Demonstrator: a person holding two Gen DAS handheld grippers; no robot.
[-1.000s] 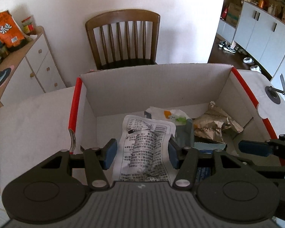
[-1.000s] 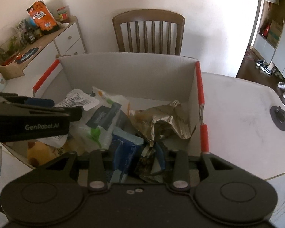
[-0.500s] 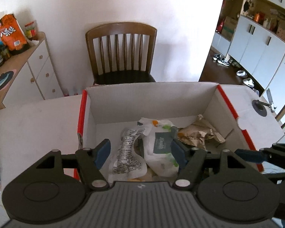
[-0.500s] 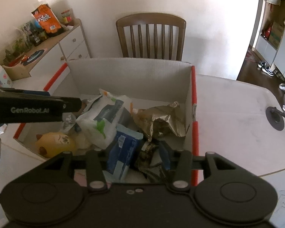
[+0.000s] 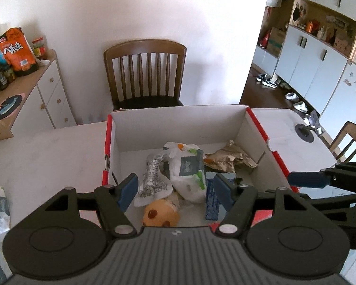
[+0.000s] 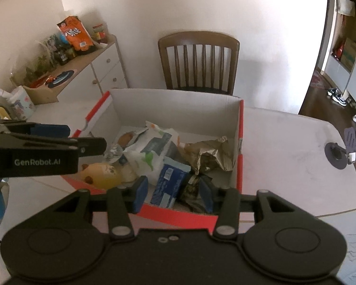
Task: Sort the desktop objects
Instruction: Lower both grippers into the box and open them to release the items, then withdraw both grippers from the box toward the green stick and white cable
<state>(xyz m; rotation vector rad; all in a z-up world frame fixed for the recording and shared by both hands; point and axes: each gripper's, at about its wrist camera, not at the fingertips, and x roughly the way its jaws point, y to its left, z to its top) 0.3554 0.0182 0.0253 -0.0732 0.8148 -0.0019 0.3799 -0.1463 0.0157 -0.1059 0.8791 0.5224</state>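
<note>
Left gripper (image 5: 174,192): matte black body with a ribbed grey top plate, two round black discs at its sides, silver pivot screws on the linkage arms, and blue pads (image 5: 128,192) on the finger tips. Right gripper (image 6: 173,193): the same black linkage, discs and silver screws, blue pads (image 6: 140,193), and two small holes on the plain black top plate. Seen side-on from the right wrist, the left gripper's black flank carries white "GenRobot.AI" lettering.

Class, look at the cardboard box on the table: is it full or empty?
Partly full: the cardboard box holds packets and a yellow plush toy, with its walls bare above.
</note>
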